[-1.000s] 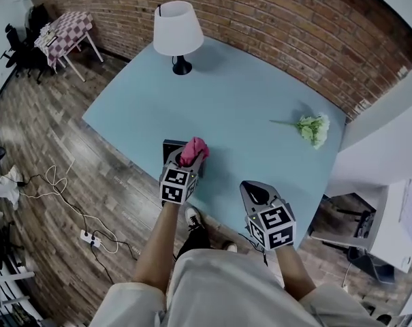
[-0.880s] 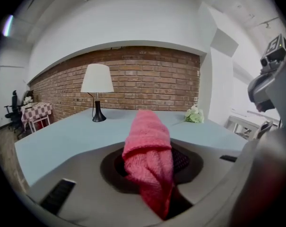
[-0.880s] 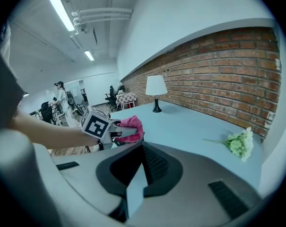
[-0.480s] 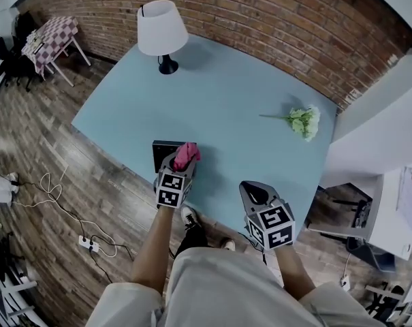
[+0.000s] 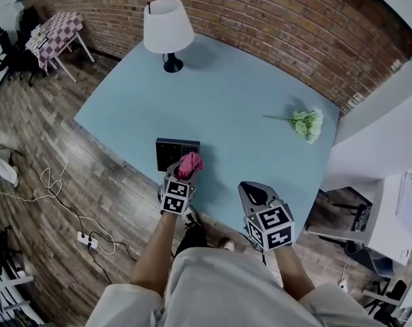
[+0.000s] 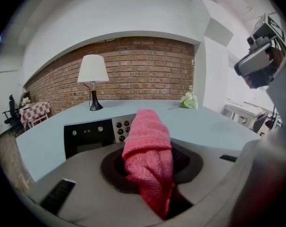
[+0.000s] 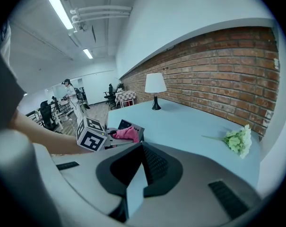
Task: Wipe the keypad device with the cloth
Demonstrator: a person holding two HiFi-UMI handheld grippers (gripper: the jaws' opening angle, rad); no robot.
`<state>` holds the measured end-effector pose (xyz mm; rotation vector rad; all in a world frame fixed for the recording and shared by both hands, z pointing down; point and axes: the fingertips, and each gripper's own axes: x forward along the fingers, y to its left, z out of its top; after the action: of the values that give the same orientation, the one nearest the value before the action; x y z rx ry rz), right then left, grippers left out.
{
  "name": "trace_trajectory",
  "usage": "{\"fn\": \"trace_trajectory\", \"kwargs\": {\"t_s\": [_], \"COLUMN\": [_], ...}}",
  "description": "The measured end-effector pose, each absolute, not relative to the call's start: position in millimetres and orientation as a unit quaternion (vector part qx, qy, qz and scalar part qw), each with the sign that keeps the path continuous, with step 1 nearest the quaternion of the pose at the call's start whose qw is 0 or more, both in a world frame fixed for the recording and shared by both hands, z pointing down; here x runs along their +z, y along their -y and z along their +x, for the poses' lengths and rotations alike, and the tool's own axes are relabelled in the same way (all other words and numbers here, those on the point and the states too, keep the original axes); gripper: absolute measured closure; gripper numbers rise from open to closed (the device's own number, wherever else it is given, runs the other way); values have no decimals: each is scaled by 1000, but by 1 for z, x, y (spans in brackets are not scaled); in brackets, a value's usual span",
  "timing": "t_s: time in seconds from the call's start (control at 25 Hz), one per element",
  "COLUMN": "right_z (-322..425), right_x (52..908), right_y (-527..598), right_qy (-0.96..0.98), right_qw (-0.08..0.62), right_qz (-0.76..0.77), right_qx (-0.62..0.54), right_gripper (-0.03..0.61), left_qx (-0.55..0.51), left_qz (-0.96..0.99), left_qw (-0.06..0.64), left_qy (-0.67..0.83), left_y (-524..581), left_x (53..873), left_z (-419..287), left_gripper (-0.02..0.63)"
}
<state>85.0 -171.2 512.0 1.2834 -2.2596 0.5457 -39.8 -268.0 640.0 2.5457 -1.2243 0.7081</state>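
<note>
The keypad device (image 5: 176, 152) is a flat black and grey box with round buttons, lying near the table's front edge; in the left gripper view the keypad device (image 6: 94, 134) sits just ahead of the jaws. My left gripper (image 5: 186, 169) is shut on a pink cloth (image 5: 190, 163), which pokes forward over the device's near right corner. The pink cloth (image 6: 149, 155) fills the middle of the left gripper view. My right gripper (image 5: 255, 193) hangs to the right at the table's front edge, jaws together and holding nothing. From the right gripper view, the cloth (image 7: 126, 134) and device (image 7: 131, 126) lie to the left.
A white-shaded lamp (image 5: 167, 31) stands at the table's far left. A small bunch of white flowers (image 5: 308, 124) lies at the right. The blue table (image 5: 240, 107) meets a brick wall behind. Cables and a power strip (image 5: 85, 240) lie on the wooden floor at left.
My left gripper with the cloth has drawn back toward the near edge, so more of the keypad device shows. The right gripper has stayed put.
</note>
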Motion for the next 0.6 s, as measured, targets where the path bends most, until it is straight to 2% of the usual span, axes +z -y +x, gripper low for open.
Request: {"fn": "trace_trajectory", "kwargs": {"t_s": [0.6], "right_z": [83], "right_x": [509], "right_y": [168], "right_qy": [830], "right_qw": [238], "right_qz": [467], "right_qx": [193], "right_gripper": [577], "left_qx": [282], "left_qz": [854], "left_qw": [185], "left_qy": [397], "left_y": [217], "left_x": [700], "left_z": [-41], "left_gripper": [449]}}
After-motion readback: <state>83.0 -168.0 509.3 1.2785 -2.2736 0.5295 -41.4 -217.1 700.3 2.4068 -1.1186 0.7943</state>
